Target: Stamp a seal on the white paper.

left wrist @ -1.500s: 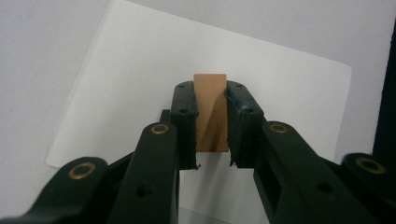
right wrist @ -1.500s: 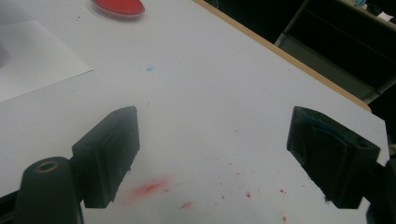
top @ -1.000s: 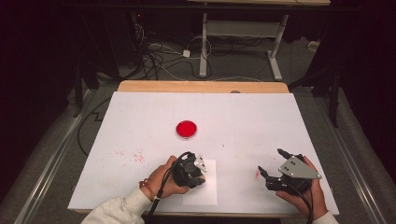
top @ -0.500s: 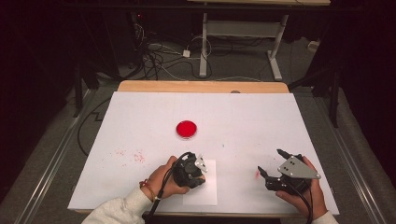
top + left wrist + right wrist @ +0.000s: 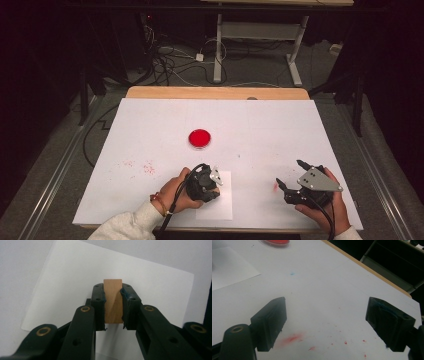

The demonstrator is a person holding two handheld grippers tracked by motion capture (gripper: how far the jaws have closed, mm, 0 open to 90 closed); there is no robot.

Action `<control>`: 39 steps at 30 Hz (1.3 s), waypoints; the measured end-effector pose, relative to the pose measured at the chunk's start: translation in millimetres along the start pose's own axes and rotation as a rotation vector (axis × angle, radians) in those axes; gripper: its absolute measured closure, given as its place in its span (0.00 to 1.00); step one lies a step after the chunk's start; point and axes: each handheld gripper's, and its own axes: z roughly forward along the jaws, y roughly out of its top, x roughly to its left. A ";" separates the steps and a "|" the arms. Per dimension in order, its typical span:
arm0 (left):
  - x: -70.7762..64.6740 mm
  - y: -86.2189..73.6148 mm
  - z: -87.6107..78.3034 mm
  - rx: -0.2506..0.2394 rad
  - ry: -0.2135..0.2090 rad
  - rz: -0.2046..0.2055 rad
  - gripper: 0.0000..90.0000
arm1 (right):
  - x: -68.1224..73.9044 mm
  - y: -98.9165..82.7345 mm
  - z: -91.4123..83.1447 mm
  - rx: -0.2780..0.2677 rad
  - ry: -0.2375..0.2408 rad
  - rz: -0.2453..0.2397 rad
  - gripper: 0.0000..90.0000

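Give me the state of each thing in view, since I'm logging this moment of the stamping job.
left gripper: shut on the wooden block.
wooden block: clamped between the pads, over the paper sheet.
right gripper: open, nothing between its jaws.
paper sheet: flat on the table.
red dish: uncovered, standing apart from both hands.

High view: fixed cam above the near edge, looking fwd and down over the whole worktop (image 5: 150, 125), floor and cables at top of frame. Left gripper view: very close, facing down onto the white paper sheet (image 5: 150, 282), also seen lower centre in high view. Right gripper view: low, close, skimming across the worktop toward the red dish (image 5: 275, 242) at upper left of frame; high view shows it mid-frame.
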 end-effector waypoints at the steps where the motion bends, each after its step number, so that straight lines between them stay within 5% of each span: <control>1: -1.2 1.1 0.1 0.006 0.010 0.003 0.82 | 0.1 -0.1 0.2 0.000 0.001 0.001 0.19; 6: 0.8 -0.4 0.4 -0.006 -0.007 -0.011 0.82 | 2.1 0.0 1.7 0.010 0.005 -0.002 0.19; 12: -6.8 6.6 -2.2 0.025 0.043 0.019 0.81 | 2.7 -0.2 2.3 0.011 0.009 -0.001 0.19; 14: -6.0 8.7 -7.9 -0.014 0.019 0.008 0.81 | 3.1 -0.2 2.7 0.013 0.014 -0.007 0.19; 19: -2.2 8.6 -25.7 -0.091 0.037 -0.012 0.81 | 0.7 -0.4 0.8 0.005 0.007 -0.002 0.19; 39: 24.4 -23.0 -57.6 -0.168 0.139 -0.110 0.81 | -2.0 2.6 -1.9 -0.016 0.003 0.007 0.19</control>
